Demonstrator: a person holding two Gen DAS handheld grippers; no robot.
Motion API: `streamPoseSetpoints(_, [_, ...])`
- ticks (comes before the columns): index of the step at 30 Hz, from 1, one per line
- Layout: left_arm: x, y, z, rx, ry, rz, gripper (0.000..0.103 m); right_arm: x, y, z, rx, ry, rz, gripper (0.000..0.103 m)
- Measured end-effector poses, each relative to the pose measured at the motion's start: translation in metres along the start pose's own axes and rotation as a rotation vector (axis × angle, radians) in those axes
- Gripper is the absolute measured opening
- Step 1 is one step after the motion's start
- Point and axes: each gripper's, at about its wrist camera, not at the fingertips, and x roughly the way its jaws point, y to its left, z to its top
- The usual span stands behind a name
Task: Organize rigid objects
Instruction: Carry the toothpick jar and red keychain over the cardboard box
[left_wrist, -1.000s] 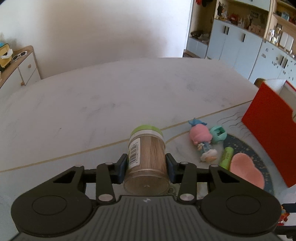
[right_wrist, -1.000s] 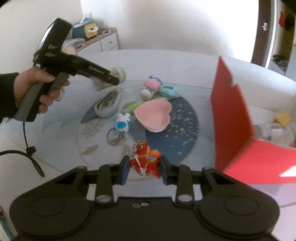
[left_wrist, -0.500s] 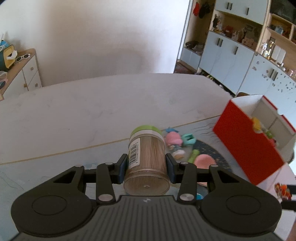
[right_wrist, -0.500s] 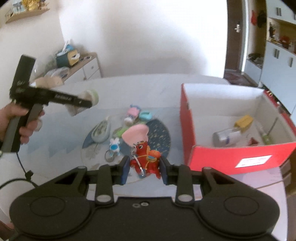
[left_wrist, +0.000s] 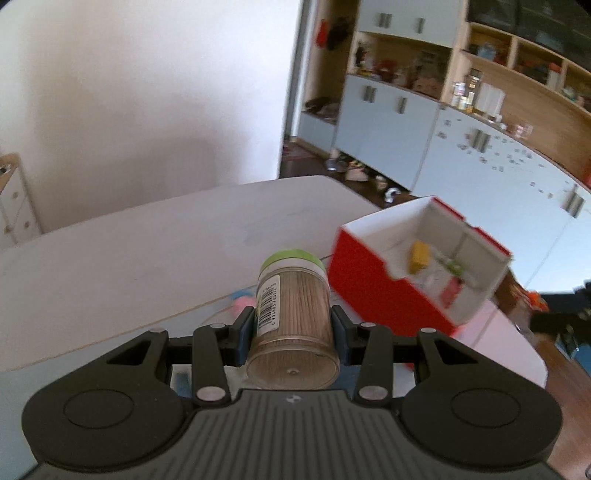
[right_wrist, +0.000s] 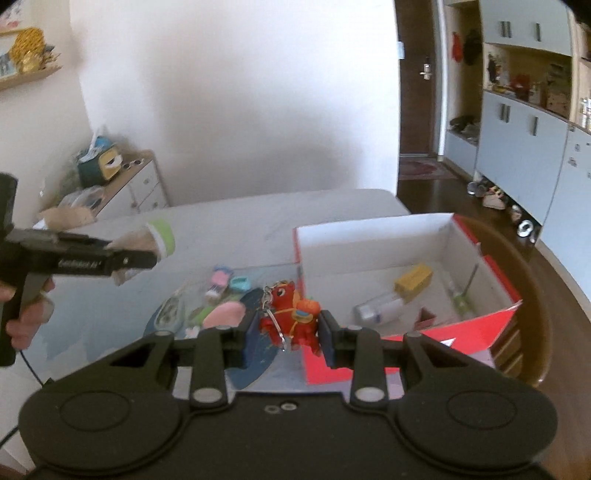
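My left gripper (left_wrist: 291, 328) is shut on a clear toothpick jar (left_wrist: 291, 317) with a green lid and a barcode label, held well above the table. From the right wrist view the same jar (right_wrist: 157, 236) and left gripper (right_wrist: 144, 258) hang at the left, in a person's hand (right_wrist: 26, 314). My right gripper (right_wrist: 286, 334) is shut on a red horse keychain (right_wrist: 291, 317), in the air beside the near left corner of the red box. The open red box (right_wrist: 402, 358) (left_wrist: 373, 284) stands at the right with several small items on its white floor.
On the round blue mat (right_wrist: 258, 354) lie a pink heart dish (right_wrist: 223, 315), a pink doll (right_wrist: 219, 280), a teal piece (right_wrist: 240, 284) and an oval case (right_wrist: 170, 314). A chair back (right_wrist: 532, 295) curves behind the box. A low cabinet (right_wrist: 136, 188) stands at the far left.
Both grippers have risen with their loads still held. The table and mat sank lower in view, and the red box's open inside came into sight in both views.
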Motion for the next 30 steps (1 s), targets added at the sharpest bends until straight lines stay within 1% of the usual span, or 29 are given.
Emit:
streamPoseSetpoints(4, [-0.001,-0.026,0.013,0.042,-0.004,-0.051,0.042,-0.001,-0.017,0.008,0.021,-0.012,-0.030,0.033])
streamPoseSetpoints(9, [0.006,-0.057,0.027,0.083,0.017,-0.118,0.042,0.001,-0.040,0.018,0.064,-0.029,-0.069,0.033])
streamPoseSetpoints(13, [0.021,-0.085,0.044,0.141,0.015,-0.167,0.042,0.005,-0.057,0.027,0.065,-0.039,-0.105,0.033])
streamPoseSetpoints(19, [0.057,-0.118,0.056,0.172,0.053,-0.213,0.042,0.027,-0.086,0.033,0.101,-0.012,-0.151,0.033])
streamPoseSetpoints(24, [0.093,-0.139,0.069,0.197,0.075,-0.223,0.042,0.047,-0.104,0.034,0.094,0.019,-0.188,0.033])
streamPoseSetpoints(30, [0.140,-0.155,0.075,0.221,0.117,-0.214,0.042,0.075,-0.128,0.035,0.102,0.052,-0.217,0.033])
